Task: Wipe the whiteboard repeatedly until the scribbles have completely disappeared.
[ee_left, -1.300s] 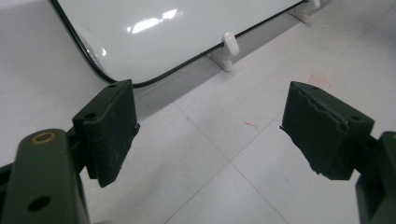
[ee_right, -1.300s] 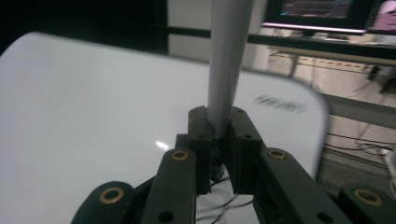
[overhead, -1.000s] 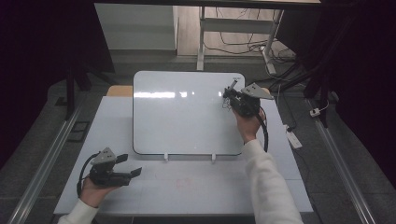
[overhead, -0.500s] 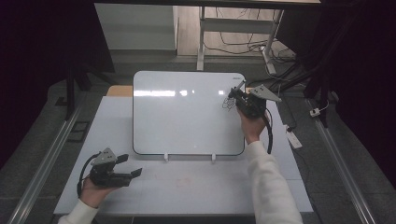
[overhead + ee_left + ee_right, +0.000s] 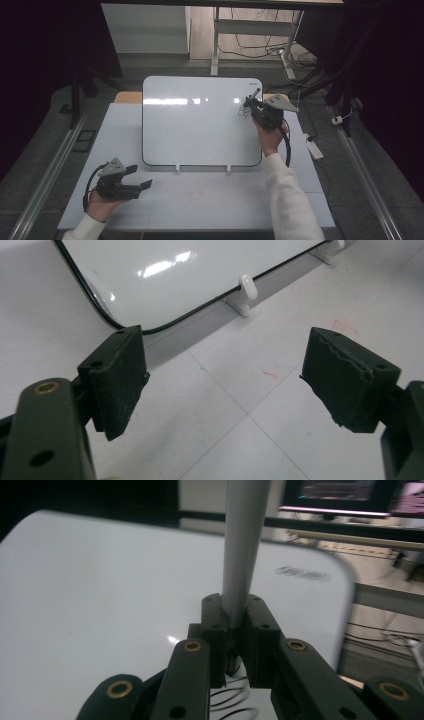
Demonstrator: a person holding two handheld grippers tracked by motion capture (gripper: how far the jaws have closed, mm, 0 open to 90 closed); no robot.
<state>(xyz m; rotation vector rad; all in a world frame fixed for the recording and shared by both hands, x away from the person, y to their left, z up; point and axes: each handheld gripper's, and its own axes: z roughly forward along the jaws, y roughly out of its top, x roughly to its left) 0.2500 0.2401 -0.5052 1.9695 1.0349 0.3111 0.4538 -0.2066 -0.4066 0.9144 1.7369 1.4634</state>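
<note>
- The right tongs (image 5: 252, 106) are clamped tight on a grey marker (image 5: 242, 545), held at the upper right of the whiteboard (image 5: 195, 130), which stands propped on the tabletop (image 5: 210, 192).
- Against a second ago, the right hand has shifted only slightly along the board's right side, and the black scribble (image 5: 243, 111) beside the tongs looks a little fuller.
- In the right gripper view, looped lines (image 5: 235, 700) show on the board just below the jaws.
- I'd judge the drawing is under way in that corner, with most of the board bare.
- The left tongs (image 5: 142, 177) rest at the near left of the tabletop, jaws spread wide and empty, in the same spot as before, taking no part.
</note>
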